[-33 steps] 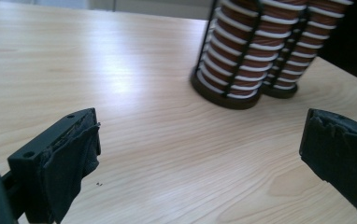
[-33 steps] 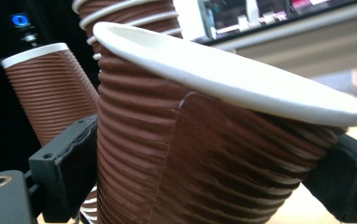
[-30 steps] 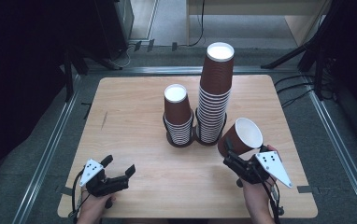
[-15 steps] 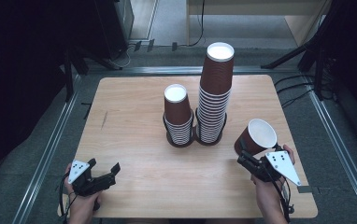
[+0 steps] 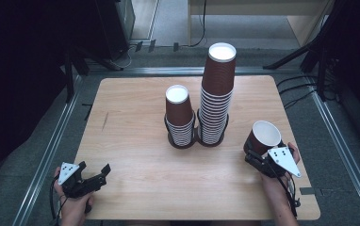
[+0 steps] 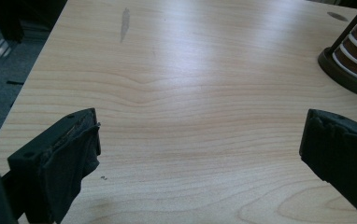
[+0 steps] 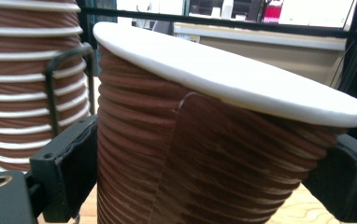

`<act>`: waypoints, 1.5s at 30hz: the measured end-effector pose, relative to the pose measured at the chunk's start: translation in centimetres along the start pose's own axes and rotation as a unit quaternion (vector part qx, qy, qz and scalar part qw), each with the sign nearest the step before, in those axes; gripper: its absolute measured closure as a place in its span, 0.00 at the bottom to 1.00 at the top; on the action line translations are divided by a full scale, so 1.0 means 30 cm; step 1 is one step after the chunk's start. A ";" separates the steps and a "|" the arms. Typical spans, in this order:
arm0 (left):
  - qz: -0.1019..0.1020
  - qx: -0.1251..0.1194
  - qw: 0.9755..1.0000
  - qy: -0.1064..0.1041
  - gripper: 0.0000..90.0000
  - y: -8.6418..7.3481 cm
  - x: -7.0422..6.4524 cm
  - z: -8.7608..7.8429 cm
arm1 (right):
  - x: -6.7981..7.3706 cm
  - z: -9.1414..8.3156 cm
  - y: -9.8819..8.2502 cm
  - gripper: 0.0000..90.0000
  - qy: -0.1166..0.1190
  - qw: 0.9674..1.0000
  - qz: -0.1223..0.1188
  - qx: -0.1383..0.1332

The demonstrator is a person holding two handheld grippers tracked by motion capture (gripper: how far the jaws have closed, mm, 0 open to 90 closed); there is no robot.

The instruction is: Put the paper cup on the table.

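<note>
A brown ribbed paper cup (image 5: pixel 262 137) with a white rim leans tilted at the table's right front, with my right gripper (image 5: pixel 252 153) shut on its lower wall. In the right gripper view the cup (image 7: pixel 214 158) sits between both jaws, my right gripper (image 7: pixel 200 182) pressing its sides. My left gripper (image 5: pixel 94 177) hovers open near the front left corner, holding nothing. In the left gripper view the jaws of my left gripper (image 6: pixel 200 154) stand wide apart over bare wood.
Two stacks of the same cups stand mid-table in black wire holders: a short stack (image 5: pixel 179 118) and a tall stack (image 5: pixel 216 94) beside it. The tall stack (image 7: pixel 27 70) is just left of the held cup. The wooden table (image 5: pixel 131 122) has a dark floor around it.
My right gripper carried the cup to the right, away from the stacks and toward the front edge. The left gripper drew back to the left front corner, still open.
</note>
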State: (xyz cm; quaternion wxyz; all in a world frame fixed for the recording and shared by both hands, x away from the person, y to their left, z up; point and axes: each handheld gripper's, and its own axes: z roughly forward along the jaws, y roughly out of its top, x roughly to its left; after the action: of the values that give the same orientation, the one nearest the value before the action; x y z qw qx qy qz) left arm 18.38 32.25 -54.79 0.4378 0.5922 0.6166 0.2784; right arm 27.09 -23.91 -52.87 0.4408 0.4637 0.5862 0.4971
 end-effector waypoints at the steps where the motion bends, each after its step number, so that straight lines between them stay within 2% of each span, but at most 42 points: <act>1: -0.001 -0.001 1.000 0.000 0.00 0.000 0.001 0.001 | -0.005 0.007 -0.007 0.09 0.000 1.000 0.002 0.003; 4: -0.004 -0.003 1.000 -0.001 0.00 0.000 0.000 0.006 | -0.014 0.024 -0.027 0.09 -0.005 1.000 0.004 0.017; 7: 0.004 -0.002 1.000 -0.002 0.00 -0.005 -0.008 0.016 | -0.020 0.036 -0.044 0.09 -0.017 0.999 -0.011 0.028; 14: -0.002 -0.004 1.000 -0.003 0.00 -0.008 -0.005 0.016 | -0.038 0.045 -0.050 0.09 -0.032 0.999 -0.004 0.039; 23: 0.005 -0.002 1.000 -0.002 0.00 -0.011 -0.012 0.018 | -0.022 0.058 -0.052 0.09 -0.041 0.997 -0.023 0.055; 25: 0.006 -0.001 1.000 -0.003 0.00 -0.012 -0.012 0.018 | -0.019 0.058 -0.053 0.12 -0.043 0.997 -0.028 0.060; 30: 0.003 -0.002 1.000 -0.004 0.00 -0.012 -0.010 0.018 | -0.016 0.053 -0.052 0.12 -0.035 0.997 -0.032 0.065; 37: 0.003 -0.001 1.000 -0.005 0.00 -0.011 -0.010 0.020 | -0.040 0.043 -0.049 0.11 -0.016 0.997 0.008 0.076; 45: 0.003 0.000 1.000 -0.005 0.00 -0.011 -0.010 0.020 | -0.047 0.033 -0.048 0.05 0.006 0.997 0.020 0.080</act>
State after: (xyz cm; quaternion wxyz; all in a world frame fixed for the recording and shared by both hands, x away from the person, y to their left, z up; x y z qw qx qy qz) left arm 18.71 31.80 -55.28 0.4402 0.5956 0.6122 0.2769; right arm 28.16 -25.24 -54.33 0.3883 0.5061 0.6173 0.4604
